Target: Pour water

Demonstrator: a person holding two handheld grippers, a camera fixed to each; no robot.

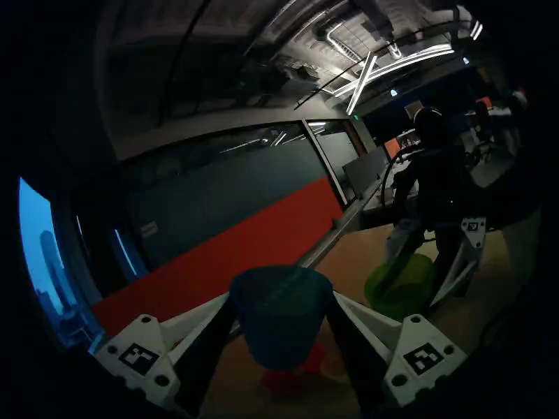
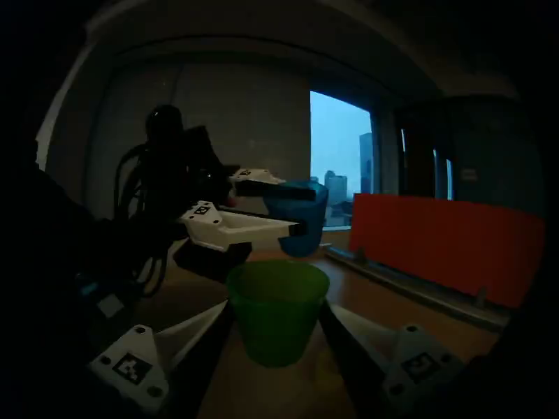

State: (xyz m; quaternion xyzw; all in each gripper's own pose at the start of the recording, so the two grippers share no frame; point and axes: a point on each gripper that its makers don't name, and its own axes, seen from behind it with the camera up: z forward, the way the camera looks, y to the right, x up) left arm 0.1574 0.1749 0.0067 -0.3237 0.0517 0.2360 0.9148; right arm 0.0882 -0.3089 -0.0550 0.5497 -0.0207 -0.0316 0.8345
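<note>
Blue cup (image 1: 281, 318): smooth, tapered, round-rimmed, apparently plastic, upright. It is clamped between the white angular fingers of the left hand-held gripper (image 1: 281, 300), both fingers pressing its sides, and held off the worktop (image 1: 356, 258). In the right gripper view it appears beyond and higher than the green cup (image 2: 277, 311), not touching it.

The green cup has the same tapered form. It is gripped on both sides by the right hand-held gripper (image 2: 277, 307).

The worktop is brown with a wood-like surface. A red object (image 1: 290, 377), shape unclear, lies under the blue cup. A flat matte red panel (image 1: 265, 244) backs the worktop.
</note>
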